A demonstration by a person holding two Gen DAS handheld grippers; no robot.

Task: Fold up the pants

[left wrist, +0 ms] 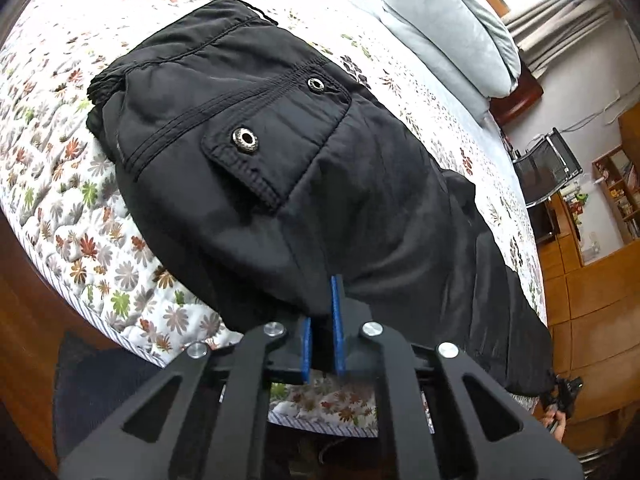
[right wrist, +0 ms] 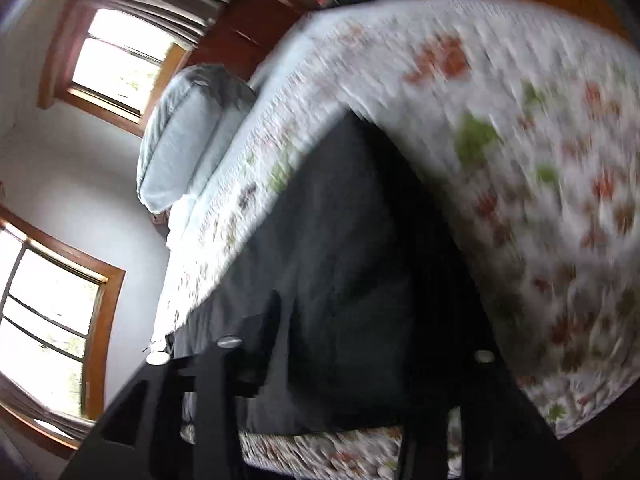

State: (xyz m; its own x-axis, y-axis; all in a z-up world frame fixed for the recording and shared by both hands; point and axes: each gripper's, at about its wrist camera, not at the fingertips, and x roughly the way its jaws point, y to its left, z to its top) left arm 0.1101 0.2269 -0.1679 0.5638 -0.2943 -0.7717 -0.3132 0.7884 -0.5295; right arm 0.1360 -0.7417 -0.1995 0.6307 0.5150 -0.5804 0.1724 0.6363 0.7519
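Black pants (left wrist: 280, 184) lie across the floral quilt of the bed (left wrist: 80, 200), waistband at the far left, a flap pocket with two metal snaps on top. My left gripper (left wrist: 326, 304) is shut on a fold of the pants at the near edge, its blue pads (left wrist: 338, 312) pinching the cloth. In the blurred right wrist view the pants (right wrist: 340, 260) stretch away from my right gripper (right wrist: 360, 360), whose fingers are covered by the dark cloth. In the left wrist view the right gripper (left wrist: 562, 394) shows at the leg end.
A grey-blue pillow (left wrist: 448, 28) lies at the head of the bed, also in the right wrist view (right wrist: 188, 136). A chair (left wrist: 548, 164) and wooden shelves (left wrist: 616, 188) stand beyond the bed. The bed's near edge (left wrist: 320, 420) runs under my left gripper.
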